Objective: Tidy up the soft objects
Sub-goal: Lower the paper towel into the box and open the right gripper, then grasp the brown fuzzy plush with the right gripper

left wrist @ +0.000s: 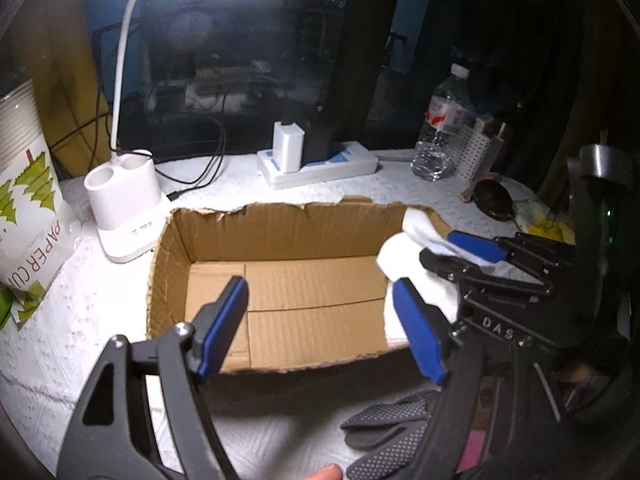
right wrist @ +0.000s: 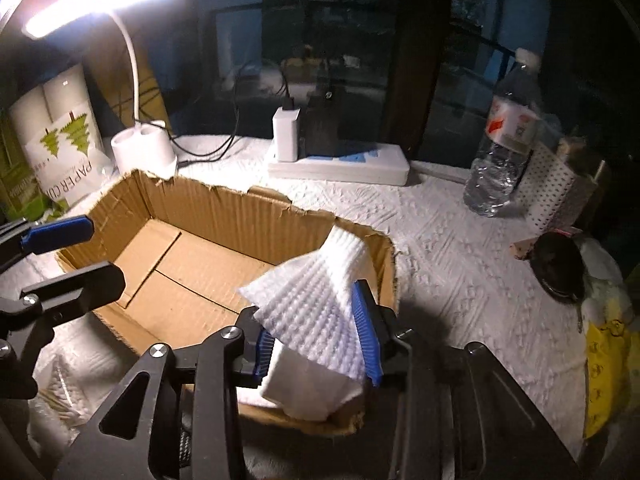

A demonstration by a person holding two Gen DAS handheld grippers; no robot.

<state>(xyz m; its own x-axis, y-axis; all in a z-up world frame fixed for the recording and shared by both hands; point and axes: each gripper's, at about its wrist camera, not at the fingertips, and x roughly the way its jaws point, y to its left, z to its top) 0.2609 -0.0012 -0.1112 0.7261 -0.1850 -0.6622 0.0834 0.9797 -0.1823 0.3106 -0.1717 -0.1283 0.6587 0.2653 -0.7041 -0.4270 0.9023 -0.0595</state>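
An open cardboard box (left wrist: 280, 232) (right wrist: 224, 208) stands on the white-covered table. A white waffle-textured cloth (right wrist: 316, 312) (left wrist: 416, 232) is draped over the box's right end, partly inside. My right gripper (right wrist: 316, 340) (left wrist: 460, 252) is open around the cloth, which lies loosely between its blue pads. Over the box's near edge my left gripper (left wrist: 320, 320) (right wrist: 68, 258) hovers, open, nothing between its fingers. The rest of the box floor is bare. Grey dotted gloves (left wrist: 392, 432) lie on the table in front of the box.
Behind the box stand a white desk lamp base (left wrist: 124, 196), a power strip with chargers (left wrist: 320, 164) and a water bottle (left wrist: 440, 128). A paper-cup pack (left wrist: 28, 208) sits at the left. A black round object (right wrist: 560, 268) and yellow packaging (right wrist: 604, 368) lie at the right.
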